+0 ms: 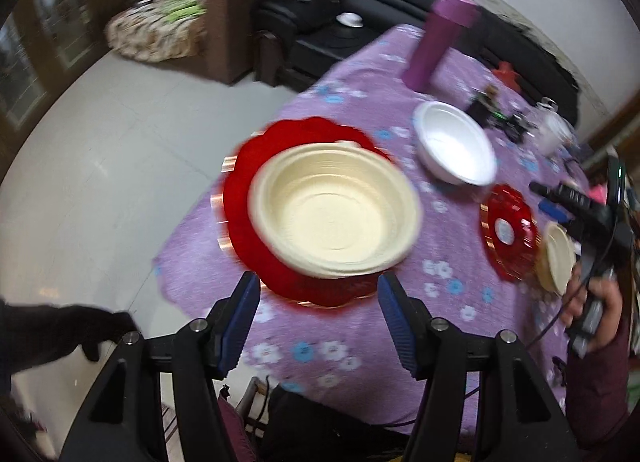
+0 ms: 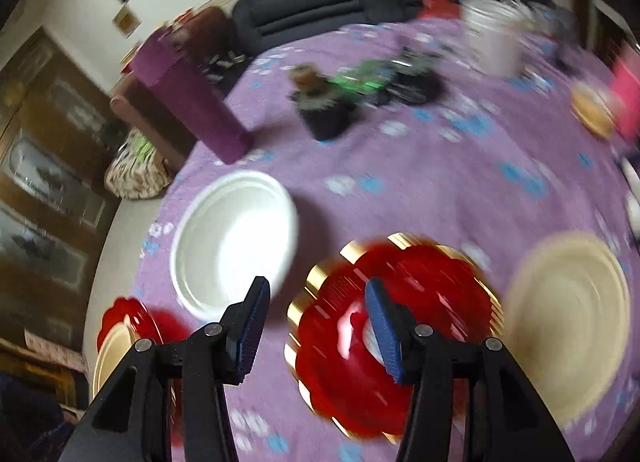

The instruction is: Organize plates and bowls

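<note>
Bowls and plates sit scattered across the purple flowered tablecloth, and both hands are over them. The left gripper has its blue ribbed fingers spread with nothing between them. Just beyond their tips sits the cream ridged plastic bowl, nested on the large red scalloped plate with gold rim at the table's near corner. That stack looks settled, bowl centred on plate.

Over to the right gripper, pads parted and empty as well. Here is the relation that matters: the smaller red scalloped gold-trimmed plate lies directly under and beyond the right-hand finger, its near edge passing beneath the gap, flat on the cloth. Round, so no long axis to line up. The white foam bowl lies beyond the other finger, off to the picture's left, beside the red plate but apart from it. A second cream bowl sits on the far side, to the plate's right.

The right hand is plainly nearer all three. My read: a bowl goes onto that bare red plate next, and either bowl means a sideways shift first.
</note>
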The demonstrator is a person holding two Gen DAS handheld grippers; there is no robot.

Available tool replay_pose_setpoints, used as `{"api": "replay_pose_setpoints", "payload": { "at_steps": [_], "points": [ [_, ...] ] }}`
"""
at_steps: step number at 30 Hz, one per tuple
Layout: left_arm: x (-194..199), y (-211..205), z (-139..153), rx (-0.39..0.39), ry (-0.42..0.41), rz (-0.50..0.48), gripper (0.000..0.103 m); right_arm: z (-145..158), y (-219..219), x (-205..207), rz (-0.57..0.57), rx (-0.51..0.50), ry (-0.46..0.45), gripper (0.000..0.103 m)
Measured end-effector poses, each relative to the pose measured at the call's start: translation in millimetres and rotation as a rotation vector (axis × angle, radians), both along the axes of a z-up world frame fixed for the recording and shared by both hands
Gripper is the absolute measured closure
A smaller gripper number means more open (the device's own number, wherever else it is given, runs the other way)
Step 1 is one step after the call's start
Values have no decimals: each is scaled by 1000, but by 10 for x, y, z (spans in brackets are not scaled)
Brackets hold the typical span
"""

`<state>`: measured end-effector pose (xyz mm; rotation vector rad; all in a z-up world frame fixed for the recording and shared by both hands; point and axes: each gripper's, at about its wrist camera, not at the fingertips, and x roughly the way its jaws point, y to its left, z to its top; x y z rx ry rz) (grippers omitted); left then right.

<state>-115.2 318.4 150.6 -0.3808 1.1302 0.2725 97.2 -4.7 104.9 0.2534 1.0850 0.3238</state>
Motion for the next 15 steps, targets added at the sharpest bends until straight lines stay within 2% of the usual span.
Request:
{"api": "replay_pose_setpoints", "payload": {
  "at_steps": [5, 8, 11, 15],
  "points": [
    [317, -479, -255, -68, 33, -152, 39, -43, -635, -472, -102, -65, 16, 49],
    [432, -717, -293, -79, 35, -217, 39, -90, -875, -593, -139, -97, 34, 49],
    [476, -875, -295, -75, 36, -256, 39, -239, -1017, -634, -161, -60, 100, 49],
    [472, -948, -288, -67, 47, -260, 39, -377, -940, -634, -141, 5, 150, 49]
  ]
}}
